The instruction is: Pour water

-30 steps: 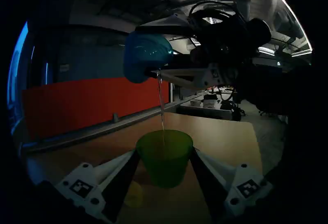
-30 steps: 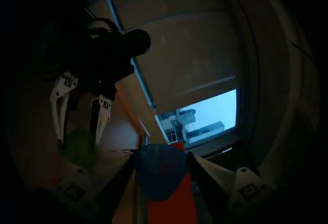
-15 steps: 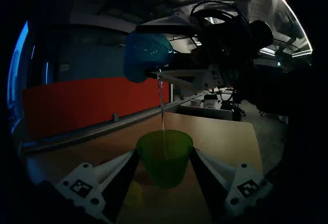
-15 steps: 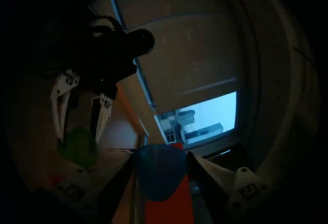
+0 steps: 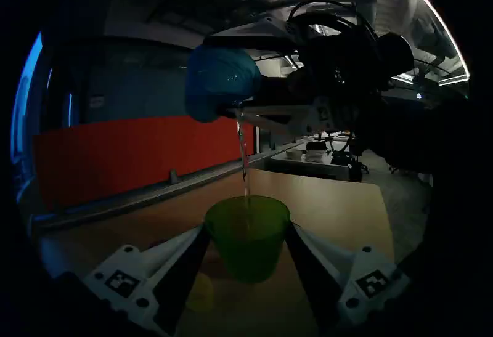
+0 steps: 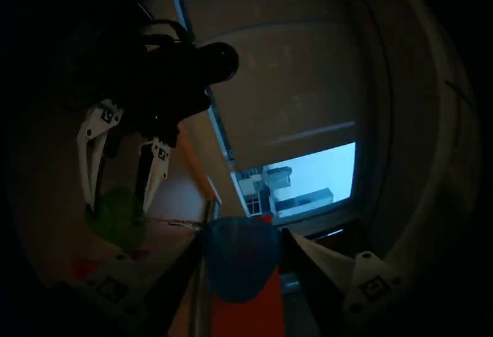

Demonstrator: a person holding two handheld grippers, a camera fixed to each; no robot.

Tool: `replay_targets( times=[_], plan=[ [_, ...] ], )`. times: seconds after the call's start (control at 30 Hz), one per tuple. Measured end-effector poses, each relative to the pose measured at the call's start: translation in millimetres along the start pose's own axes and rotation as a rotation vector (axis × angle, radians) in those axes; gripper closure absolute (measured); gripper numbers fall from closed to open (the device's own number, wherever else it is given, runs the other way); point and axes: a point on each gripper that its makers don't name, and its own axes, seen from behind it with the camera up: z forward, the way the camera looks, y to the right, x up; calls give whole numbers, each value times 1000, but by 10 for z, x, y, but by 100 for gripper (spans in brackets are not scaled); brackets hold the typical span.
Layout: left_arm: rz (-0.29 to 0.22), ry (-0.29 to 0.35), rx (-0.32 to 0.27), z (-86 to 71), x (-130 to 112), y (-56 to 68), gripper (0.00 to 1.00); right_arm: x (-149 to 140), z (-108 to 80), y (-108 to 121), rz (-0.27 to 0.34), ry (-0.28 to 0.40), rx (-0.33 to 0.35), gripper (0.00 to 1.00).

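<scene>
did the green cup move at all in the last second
No. In the left gripper view the green cup sits at the same spot against the red wall panel and the far edge of the wooden table as before.

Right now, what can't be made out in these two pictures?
- Water level in the green cup: left gripper view, darkness and its tinted wall hide it.
- Water left in the blue cup: left gripper view, too dark to see inside.
- What the small yellow object is: left gripper view, dim, partly behind the left tongs.
</scene>
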Motion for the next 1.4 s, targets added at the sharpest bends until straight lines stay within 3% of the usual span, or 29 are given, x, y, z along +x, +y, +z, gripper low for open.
replay_targets(
  times=[1.4],
  plan=[
    [6,7,-1,-22,47,26,14,43,-30,115,-102,-12,-19,6]
  ],
)
